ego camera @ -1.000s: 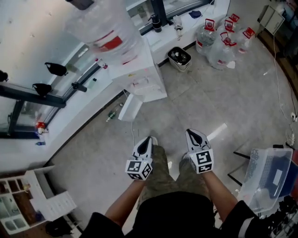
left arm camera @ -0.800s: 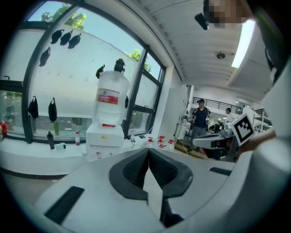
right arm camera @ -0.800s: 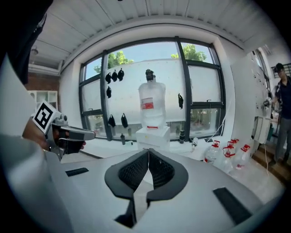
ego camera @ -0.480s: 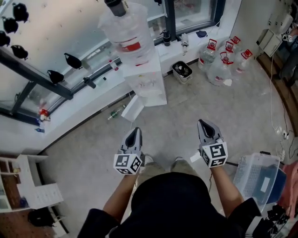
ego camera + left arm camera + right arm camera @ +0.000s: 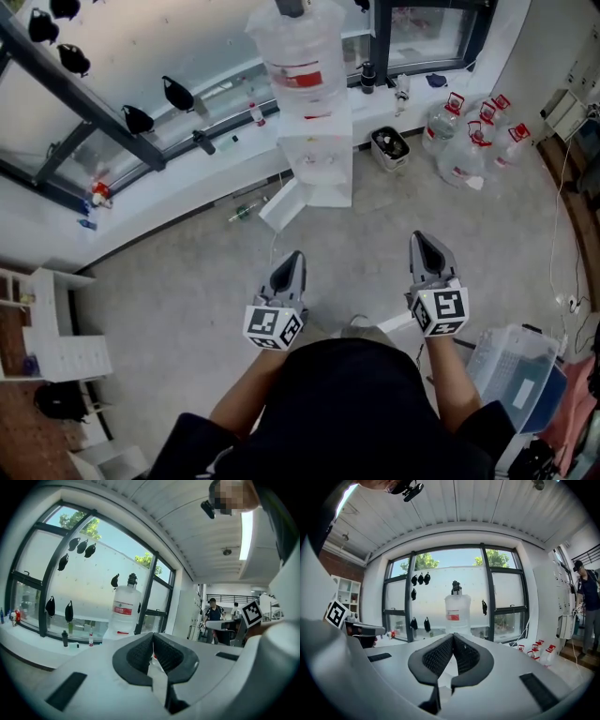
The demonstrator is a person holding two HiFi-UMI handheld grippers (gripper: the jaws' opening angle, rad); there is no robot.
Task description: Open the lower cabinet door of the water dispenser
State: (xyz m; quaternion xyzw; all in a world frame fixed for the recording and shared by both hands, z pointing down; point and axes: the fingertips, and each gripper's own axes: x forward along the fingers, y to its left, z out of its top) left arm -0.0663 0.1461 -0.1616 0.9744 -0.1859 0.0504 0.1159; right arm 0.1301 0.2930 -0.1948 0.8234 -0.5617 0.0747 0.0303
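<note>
The white water dispenser (image 5: 323, 155) stands against the window ledge, with a clear bottle (image 5: 302, 56) on top. At its base a white panel (image 5: 281, 204) juts out to the left, seemingly the lower cabinet door standing ajar. My left gripper (image 5: 292, 258) and right gripper (image 5: 422, 239) hang side by side well short of the dispenser, both shut and empty. The left gripper view shows its jaws (image 5: 153, 637) pressed together below the bottle (image 5: 125, 609). The right gripper view shows its jaws (image 5: 453, 637) together too, with the bottle (image 5: 457, 613) straight ahead.
Several water jugs (image 5: 469, 141) and a small bin (image 5: 390, 145) stand right of the dispenser. A clear storage box (image 5: 516, 375) sits at the near right and a white shelf unit (image 5: 56, 337) at the left. People stand in the background (image 5: 213, 616).
Both grippers have risen and spread apart, off the person's legs. The head view has tilted up, so the dispenser sits more to the middle.
</note>
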